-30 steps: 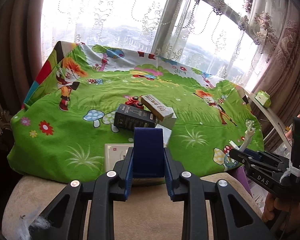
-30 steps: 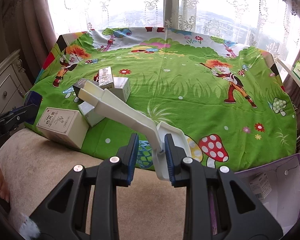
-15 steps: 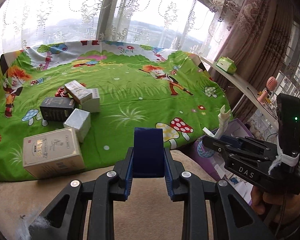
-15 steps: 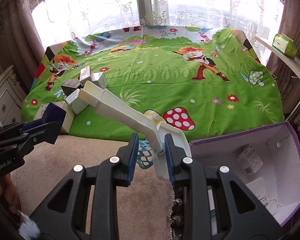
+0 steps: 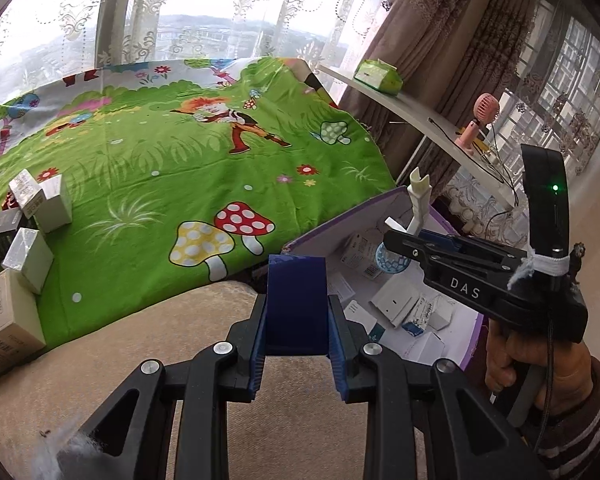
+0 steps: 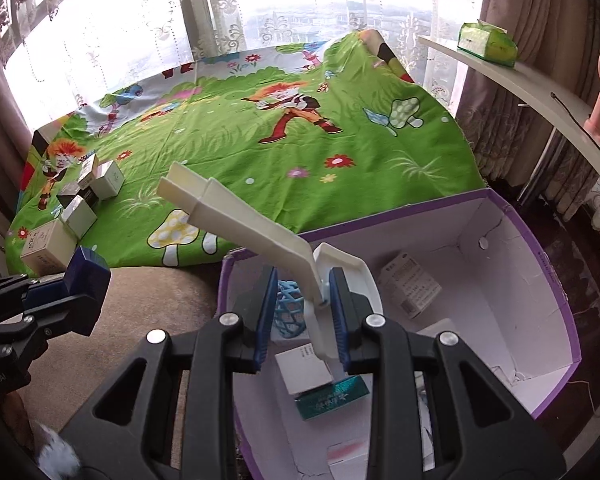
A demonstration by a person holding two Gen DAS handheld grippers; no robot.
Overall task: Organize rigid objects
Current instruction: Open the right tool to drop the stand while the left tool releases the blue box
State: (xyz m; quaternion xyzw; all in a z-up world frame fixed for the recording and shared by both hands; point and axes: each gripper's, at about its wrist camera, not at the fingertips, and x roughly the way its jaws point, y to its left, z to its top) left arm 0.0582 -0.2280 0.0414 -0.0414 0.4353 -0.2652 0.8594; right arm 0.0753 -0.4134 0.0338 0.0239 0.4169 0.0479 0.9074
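Observation:
My left gripper (image 5: 296,344) is shut on a dark blue box (image 5: 296,300) and holds it over the beige cushion, just left of the purple storage box (image 5: 340,222). It also shows in the right wrist view (image 6: 76,292). My right gripper (image 6: 303,312) is shut on a white plastic scoop-like piece (image 6: 240,220) and holds it above the open purple storage box (image 6: 532,236), which holds several small cartons. The right gripper also shows in the left wrist view (image 5: 396,236).
Several boxes (image 5: 28,216) stand in a cluster at the left of the green cartoon cloth (image 5: 180,152); they also show in the right wrist view (image 6: 72,200). A white shelf (image 6: 540,96) with a green tissue pack (image 6: 486,42) and a pink fan (image 5: 482,120) runs along the right.
Both grippers have swung right, away from the box cluster. The purple storage box has come into view under the right gripper. Both grips are unchanged.

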